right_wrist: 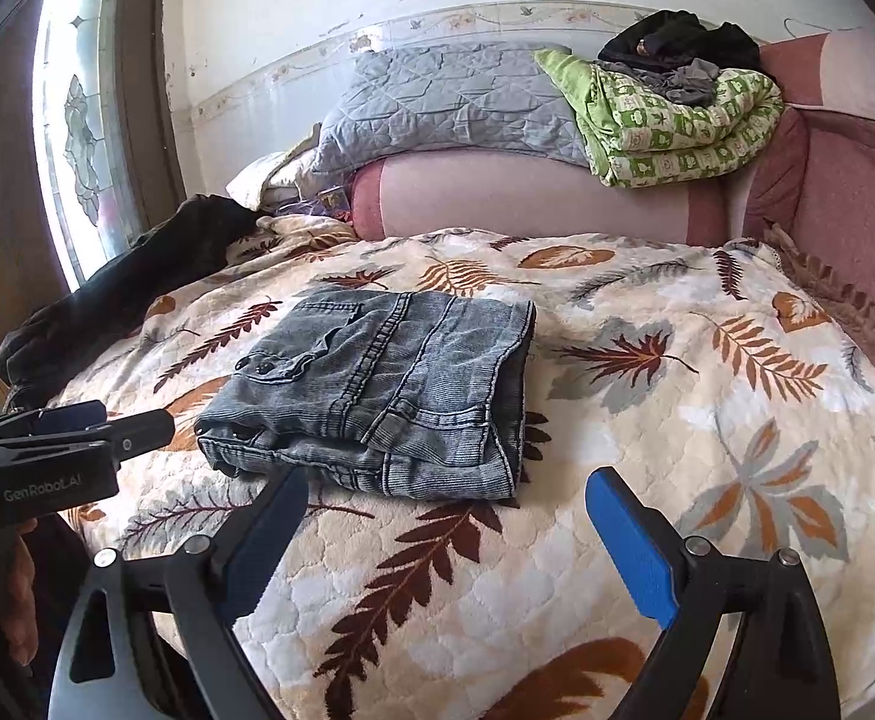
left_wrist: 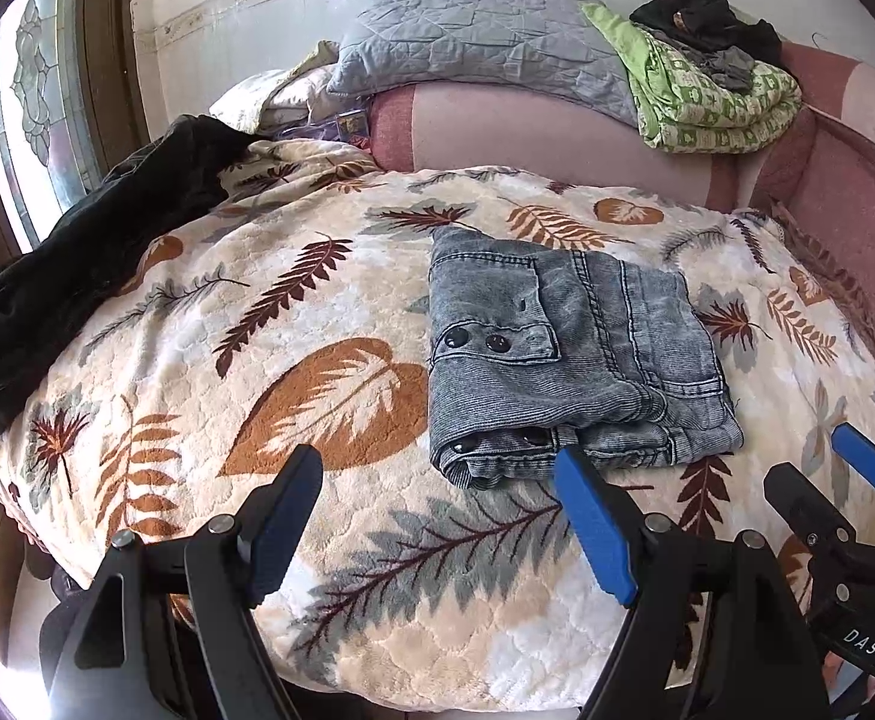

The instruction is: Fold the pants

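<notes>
I'm seeing the left gripper (left_wrist: 437,492) holding its fingers spread wide, nothing between them, tips hanging just over the near edge of the folded pants (left_wrist: 569,354). The right gripper (right_wrist: 446,516) is also standing spread and empty, its fingers framing the near right corner of the pants from just short of the fabric. Neither one is touching denim.

The pants are lying as a compact grey-blue bundle, snap buttons facing up, roughly mid-bed on the leaf-print blanket (left_wrist: 317,312). In the right wrist view the left gripper is showing at the left edge, beside the bundle.

Further out I'm looking at a dark garment (left_wrist: 95,252) draped along the blanket's left side, a grey quilt (right_wrist: 437,102) and a green patterned blanket (right_wrist: 677,126) stacked on the pink headboard (right_wrist: 527,198).
</notes>
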